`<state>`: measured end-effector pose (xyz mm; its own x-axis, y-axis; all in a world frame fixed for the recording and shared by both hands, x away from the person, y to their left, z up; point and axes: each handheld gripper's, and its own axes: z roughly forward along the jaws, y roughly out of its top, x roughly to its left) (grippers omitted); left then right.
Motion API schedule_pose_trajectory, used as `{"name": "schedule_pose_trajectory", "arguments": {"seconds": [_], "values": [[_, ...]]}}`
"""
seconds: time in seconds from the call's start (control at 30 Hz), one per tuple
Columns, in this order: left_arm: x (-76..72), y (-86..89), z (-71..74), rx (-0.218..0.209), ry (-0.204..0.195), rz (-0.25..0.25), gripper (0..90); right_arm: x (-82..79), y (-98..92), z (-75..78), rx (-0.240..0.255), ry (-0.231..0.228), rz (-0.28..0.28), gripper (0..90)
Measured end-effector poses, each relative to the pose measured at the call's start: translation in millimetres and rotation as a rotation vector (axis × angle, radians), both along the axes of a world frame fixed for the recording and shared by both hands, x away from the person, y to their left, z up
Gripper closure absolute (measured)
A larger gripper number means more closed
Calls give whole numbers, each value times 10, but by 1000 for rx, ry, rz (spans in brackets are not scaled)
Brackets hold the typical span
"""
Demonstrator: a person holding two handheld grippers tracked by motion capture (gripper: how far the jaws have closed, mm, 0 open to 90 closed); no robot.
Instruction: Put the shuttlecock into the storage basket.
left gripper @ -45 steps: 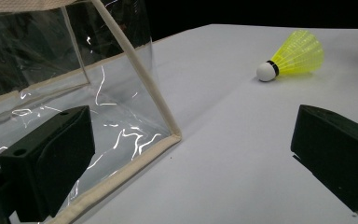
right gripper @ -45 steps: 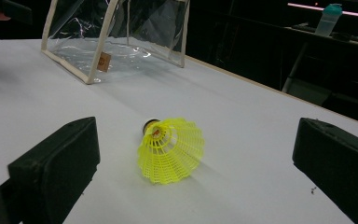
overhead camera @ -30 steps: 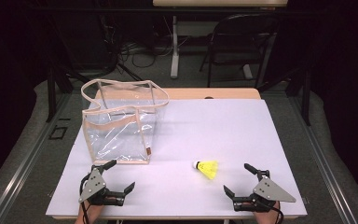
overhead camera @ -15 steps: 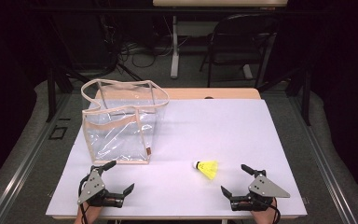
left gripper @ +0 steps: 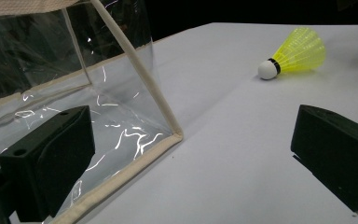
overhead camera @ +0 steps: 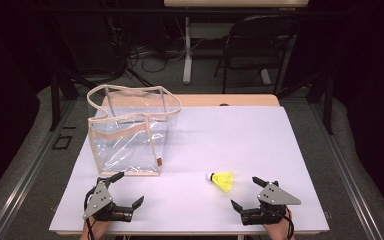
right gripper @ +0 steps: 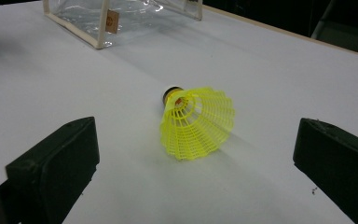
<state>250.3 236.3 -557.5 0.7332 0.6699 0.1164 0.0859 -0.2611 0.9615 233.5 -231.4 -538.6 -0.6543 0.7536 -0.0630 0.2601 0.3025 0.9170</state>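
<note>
A yellow shuttlecock (overhead camera: 221, 180) with a white cork tip lies on its side on the white table (overhead camera: 240, 135), near the front right. My right gripper (overhead camera: 244, 191) is open just in front of it. In the right gripper view the shuttlecock (right gripper: 196, 121) lies between and beyond the jaws of that gripper (right gripper: 196, 172), skirt toward me, untouched. A clear plastic bag (overhead camera: 130, 135) with beige trim stands upright at the left. My left gripper (overhead camera: 130, 187) is open in front of the bag's near corner (left gripper: 175, 133), holding nothing. The shuttlecock (left gripper: 293, 52) lies far off to its right.
A black chair (overhead camera: 260, 45) and a desk leg (overhead camera: 187, 50) stand on the floor beyond the table's far edge. A wooden strip (overhead camera: 220, 101) runs along that far edge. The bag carries a small brown tag (right gripper: 112, 21) on its near corner.
My right gripper has shifted slightly left, closer to the shuttlecock. The left gripper, the bag and the shuttlecock have barely moved.
</note>
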Motion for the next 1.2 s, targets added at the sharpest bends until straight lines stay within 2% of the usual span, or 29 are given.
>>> {"name": "schedule_pose_trajectory", "arguments": {"seconds": [0.13, 0.27, 0.53, 0.6, 1.2], "values": [[14, -6, -3, 4, -1, -3, 0, 45, 43, 27, -9, 22, 8, 0], [10, -19, -3, 2, 0, -7, 0, 89, 73, 52, 4, 49, 20, 0], [11, -13, -3, 2, 0, -2, 0, 163, 152, 51, -26, 82, 39, 0], [12, -12, -4, 3, -1, -1, 0, 186, 179, 46, -32, 104, 39, 0], [-8, -12, 8, -10, -8, -4, 0, 284, 359, 40, -61, 172, 69, 0]]}}
